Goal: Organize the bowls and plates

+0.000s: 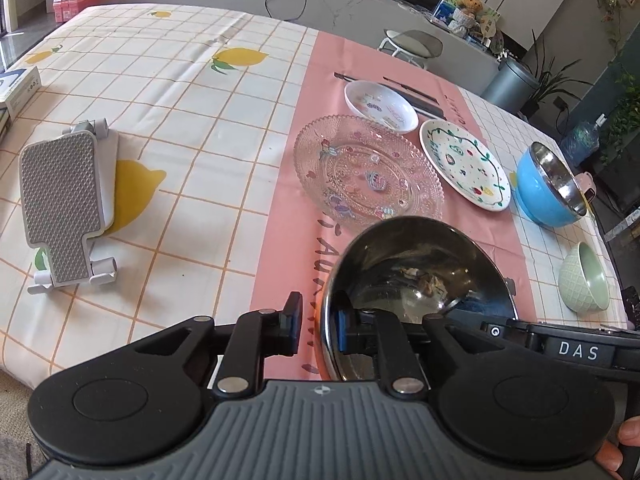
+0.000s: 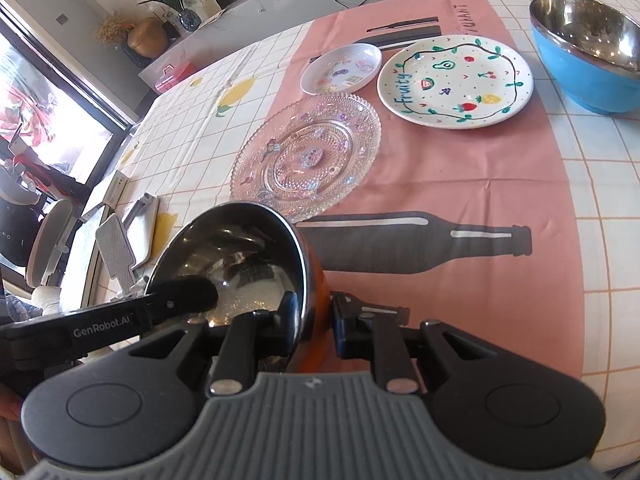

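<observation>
A steel bowl (image 1: pixel 420 264) with an orange outside (image 2: pixel 240 248) is tilted over the pink cloth at the near edge. My left gripper (image 1: pixel 320 326) straddles its rim, open, with a gap between the outer pad and the rim. My right gripper (image 2: pixel 316 318) is shut on the bowl's opposite wall, one finger inside and one outside. Beyond lie a clear glass plate (image 1: pixel 368 172) (image 2: pixel 308 156), a small white dish (image 1: pixel 380 106) (image 2: pixel 342 68), a white "Fruity" plate (image 1: pixel 464 160) (image 2: pixel 456 80), a blue steel-lined bowl (image 1: pixel 548 184) (image 2: pixel 588 52) and a green bowl (image 1: pixel 584 284).
A white and grey phone stand (image 1: pixel 64 208) (image 2: pixel 116 256) lies on the lemon-print cloth to the left. A white box (image 1: pixel 20 88) sits at the far left table edge. Dark utensils (image 1: pixel 416 98) lie behind the small dish. A person's fingers (image 1: pixel 624 448) show at the lower right.
</observation>
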